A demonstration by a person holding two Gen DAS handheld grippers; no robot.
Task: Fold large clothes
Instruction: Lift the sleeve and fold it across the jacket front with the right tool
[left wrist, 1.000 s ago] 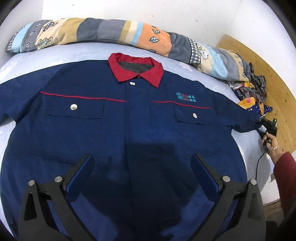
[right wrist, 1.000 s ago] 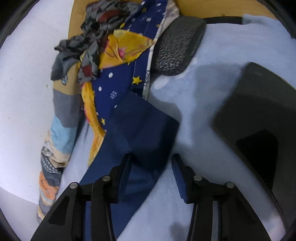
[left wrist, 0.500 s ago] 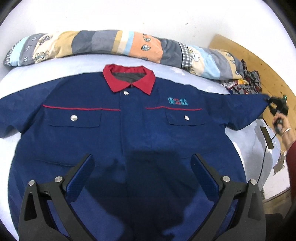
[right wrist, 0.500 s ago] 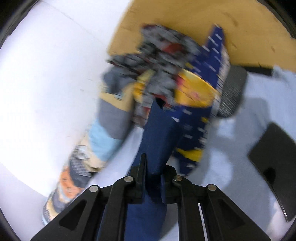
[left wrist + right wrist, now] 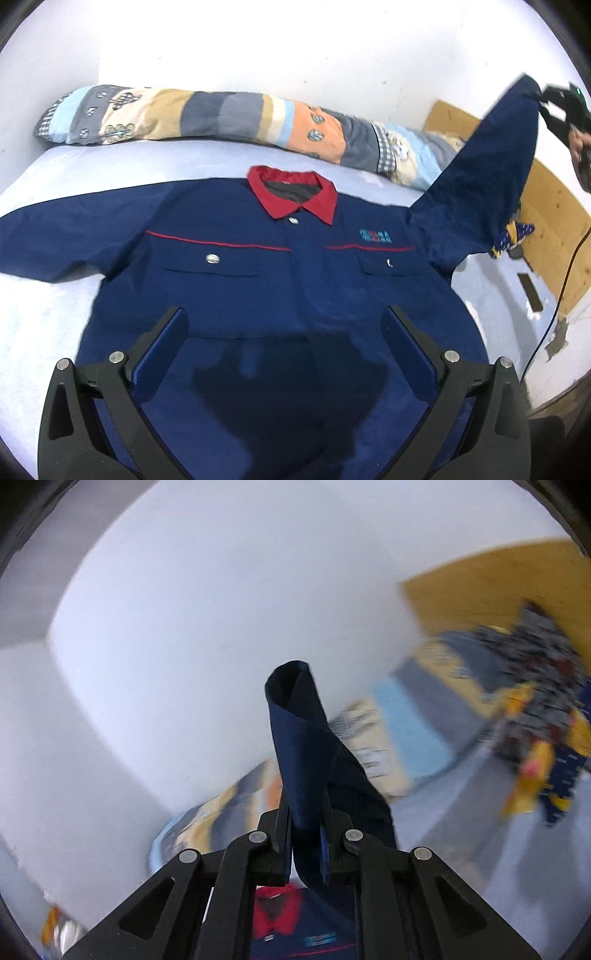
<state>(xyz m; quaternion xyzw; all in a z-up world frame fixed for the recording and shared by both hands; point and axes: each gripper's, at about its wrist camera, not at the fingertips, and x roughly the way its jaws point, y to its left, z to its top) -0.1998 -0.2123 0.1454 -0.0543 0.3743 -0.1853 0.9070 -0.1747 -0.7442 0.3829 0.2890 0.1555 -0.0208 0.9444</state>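
Right wrist view shows my right gripper (image 5: 306, 843) clenched on the sleeve (image 5: 306, 746) cuff; soft jacket (image 5: 280, 295) cloth droops, left gripper (image 5: 284, 354) spread above its hem.

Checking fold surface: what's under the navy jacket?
The navy jacket lies on a pale blue bedsheet. Right gripper holds one sleeve up. Whatever is beneath the body is covered.
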